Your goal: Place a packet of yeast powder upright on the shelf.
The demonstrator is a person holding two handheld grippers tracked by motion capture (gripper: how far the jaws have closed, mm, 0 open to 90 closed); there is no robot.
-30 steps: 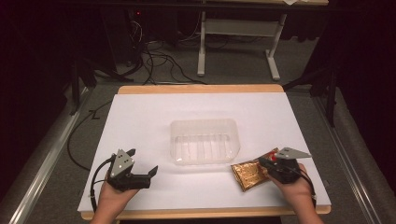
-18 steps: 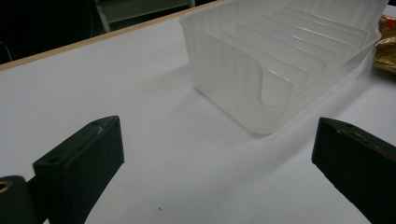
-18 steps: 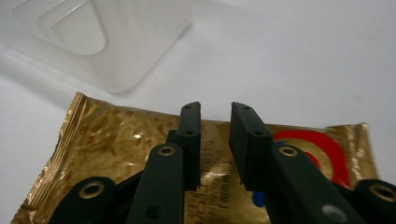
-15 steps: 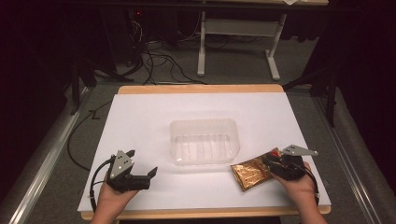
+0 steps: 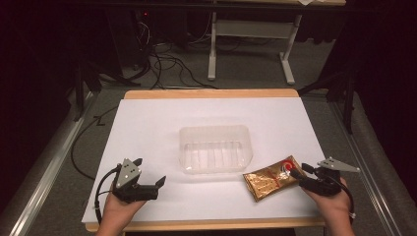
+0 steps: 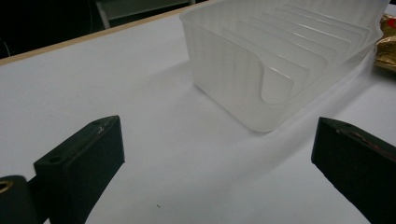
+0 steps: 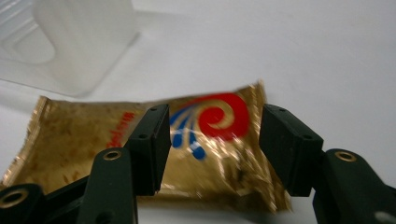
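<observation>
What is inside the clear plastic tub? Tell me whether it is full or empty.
Empty. The clear tub shows only its own ribbed floor in the high view; the gold packet lies outside it on the table, by the right gripper.

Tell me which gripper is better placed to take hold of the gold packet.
Right. The right gripper sits at the gold packet, its jaws having just opened around the packet's end. The left gripper rests open across the table, beyond the clear tray.
</observation>
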